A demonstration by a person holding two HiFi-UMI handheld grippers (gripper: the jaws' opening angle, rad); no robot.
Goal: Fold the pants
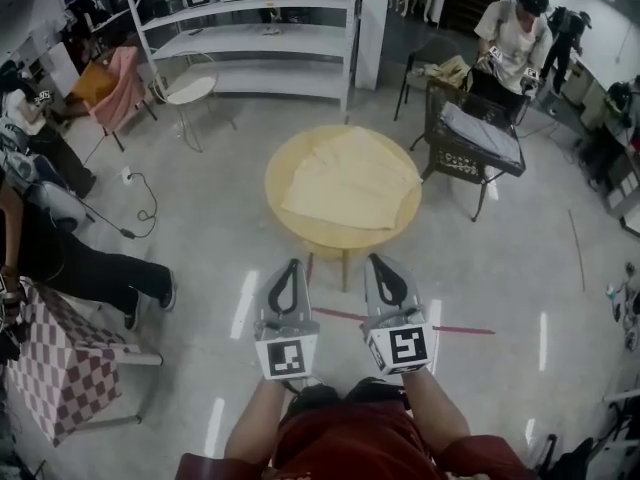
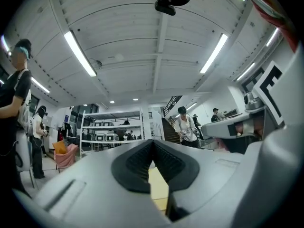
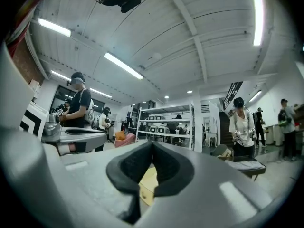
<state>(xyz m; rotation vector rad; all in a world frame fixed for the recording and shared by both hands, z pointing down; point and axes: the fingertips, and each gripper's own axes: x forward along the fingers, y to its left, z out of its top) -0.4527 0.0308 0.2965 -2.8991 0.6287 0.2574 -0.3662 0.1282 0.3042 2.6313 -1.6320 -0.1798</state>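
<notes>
The scene is a large room with a grey floor [image 1: 200, 268], where other people work at their own places around the edges. In the middle of it stands a round wooden table [image 1: 284, 204], and on this table lie the pants [image 1: 350, 180], a pale cream cloth. They cover most of the tabletop and do not hang over its rim. Their outline is a wide, flat shape, broader at the near side. From the head view I cannot tell the legs or the waist apart, so the cloth may be spread in one layer or may already have one fold in it. In either case it does not look like a compact, finished packet, and I judge that the folding itself is not yet done, or at most only begun.

The left gripper [image 1: 292, 265] and the right gripper [image 1: 378, 260] are side by side in front of the person's body. Both point toward the table, but they are well apart from it and touch nothing. In each gripper view the two dark pads meet at the tip with no gap and no cloth between them, so both are closed and empty. What is left: to reach the table, open the jaws, take the cloth at its edges and fold it.
</notes>
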